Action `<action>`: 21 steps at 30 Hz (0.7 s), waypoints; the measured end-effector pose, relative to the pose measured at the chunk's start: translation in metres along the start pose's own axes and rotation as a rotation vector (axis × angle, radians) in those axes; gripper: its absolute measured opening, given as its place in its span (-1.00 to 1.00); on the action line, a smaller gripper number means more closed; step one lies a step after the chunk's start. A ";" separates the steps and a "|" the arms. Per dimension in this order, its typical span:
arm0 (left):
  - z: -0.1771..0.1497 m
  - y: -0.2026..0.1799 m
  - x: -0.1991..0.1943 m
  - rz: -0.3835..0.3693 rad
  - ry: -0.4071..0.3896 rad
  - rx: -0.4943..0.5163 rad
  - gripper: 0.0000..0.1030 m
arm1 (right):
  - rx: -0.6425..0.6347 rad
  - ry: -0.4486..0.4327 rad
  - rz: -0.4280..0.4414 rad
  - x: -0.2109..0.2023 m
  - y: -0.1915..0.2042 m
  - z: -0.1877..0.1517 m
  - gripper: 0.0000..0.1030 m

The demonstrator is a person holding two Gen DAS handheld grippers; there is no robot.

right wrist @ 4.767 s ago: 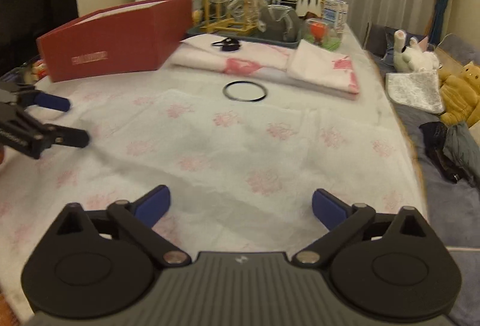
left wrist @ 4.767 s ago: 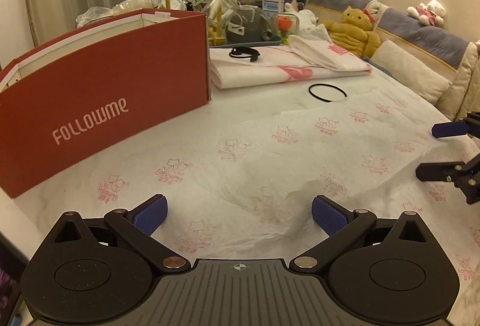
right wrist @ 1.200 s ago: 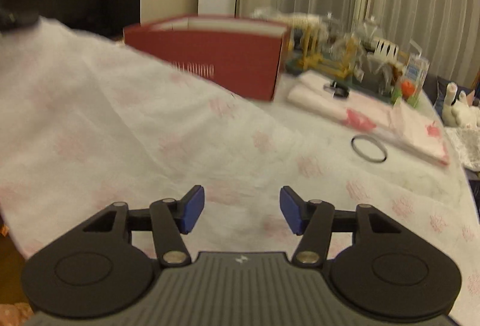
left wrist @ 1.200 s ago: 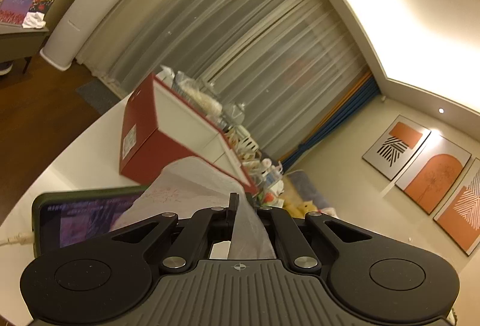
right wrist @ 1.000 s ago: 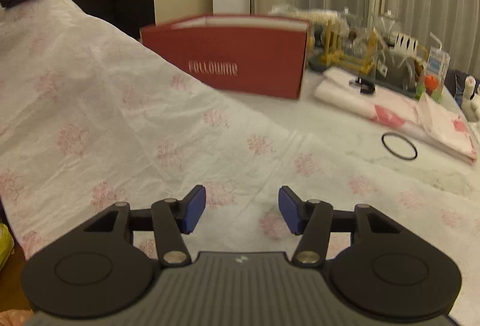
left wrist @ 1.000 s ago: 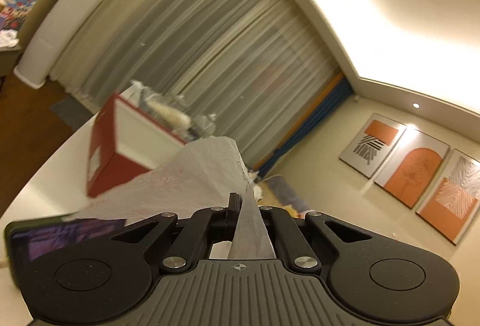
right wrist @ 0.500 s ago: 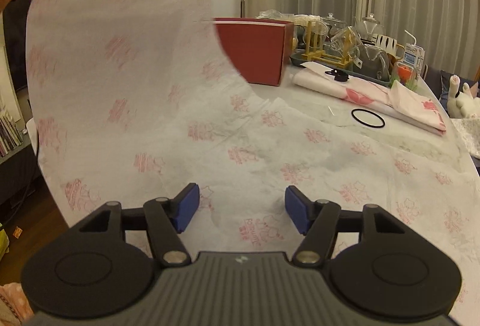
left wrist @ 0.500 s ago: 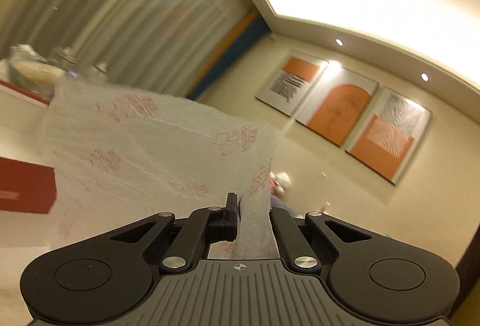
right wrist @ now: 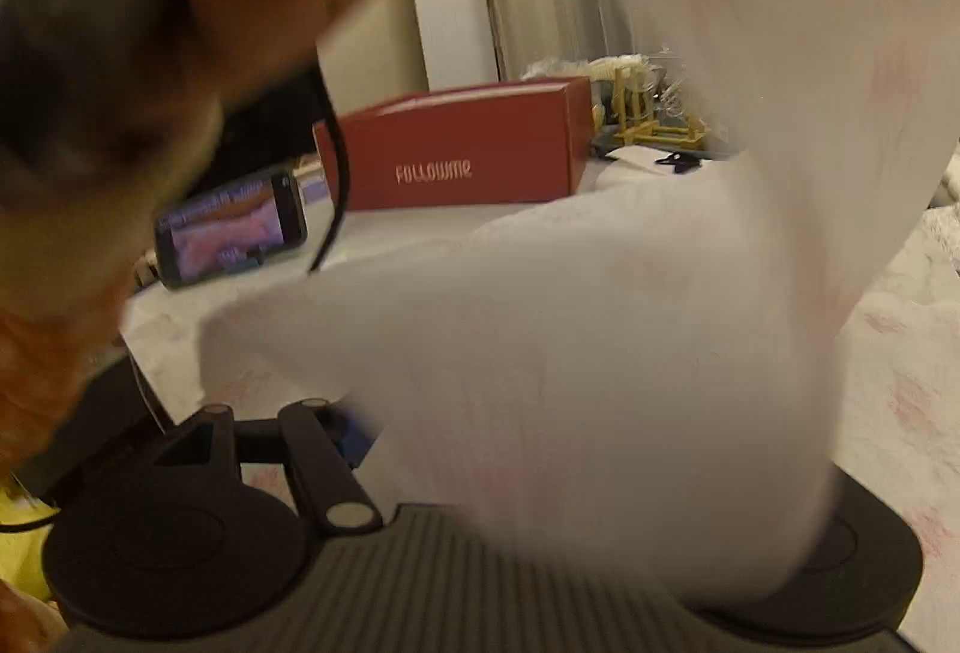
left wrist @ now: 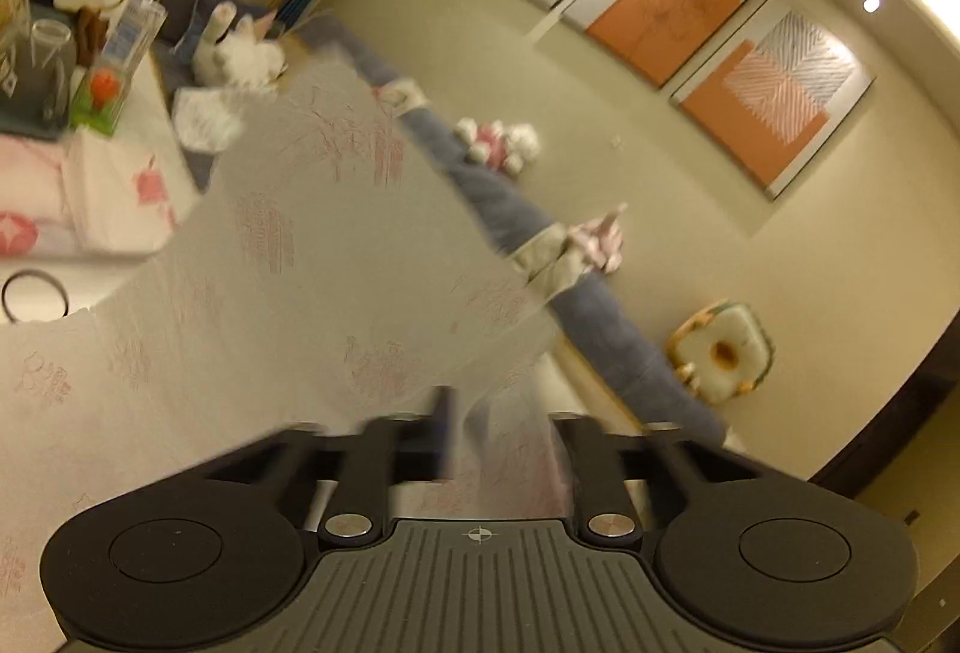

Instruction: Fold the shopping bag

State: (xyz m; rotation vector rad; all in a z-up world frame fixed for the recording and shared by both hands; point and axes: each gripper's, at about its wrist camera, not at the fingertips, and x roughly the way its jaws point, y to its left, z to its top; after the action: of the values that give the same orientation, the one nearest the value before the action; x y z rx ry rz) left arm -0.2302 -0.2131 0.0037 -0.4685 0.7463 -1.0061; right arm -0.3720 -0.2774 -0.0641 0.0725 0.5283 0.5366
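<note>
Two feeds live, both smeared. On the left wrist view my left claw is parting its jaws right now, and a strip of the shopping bag hangs in the gap between the fingers, loose, no pad pressing on it. — me

Where is the rest of the bag? — desk

Up in the air ahead of that claw, a broad white sheet with pink print, tilted, its far edge in front of the grey sofa. Left of it I see the table with a black ring lying on it and folded pink-printed cloths just behind the ring. — me

And the right side? — desk

Bag all over the lens. On the right wrist view the sheet drapes across the front of my right claw. One blue pad shows, standing wide of the middle, and those jaws are spreading too. The other finger is buried under cloth, so I cannot tell whether any of it lies between them. — me

Anything else readable? — desk

Red box upright on the table beyond the bag, a lit phone propped left of it, apart from both. — me
</note>
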 end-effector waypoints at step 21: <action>-0.054 0.108 -0.131 0.351 -0.174 -0.205 1.00 | 0.193 -0.042 -0.042 -0.090 -0.043 -0.041 0.56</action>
State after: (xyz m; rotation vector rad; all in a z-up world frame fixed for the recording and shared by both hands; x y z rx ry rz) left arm -0.2499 -0.0478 -0.0591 -0.5713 0.7467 -0.5563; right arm -0.4382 -0.3627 -0.0667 0.2553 0.5384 0.4412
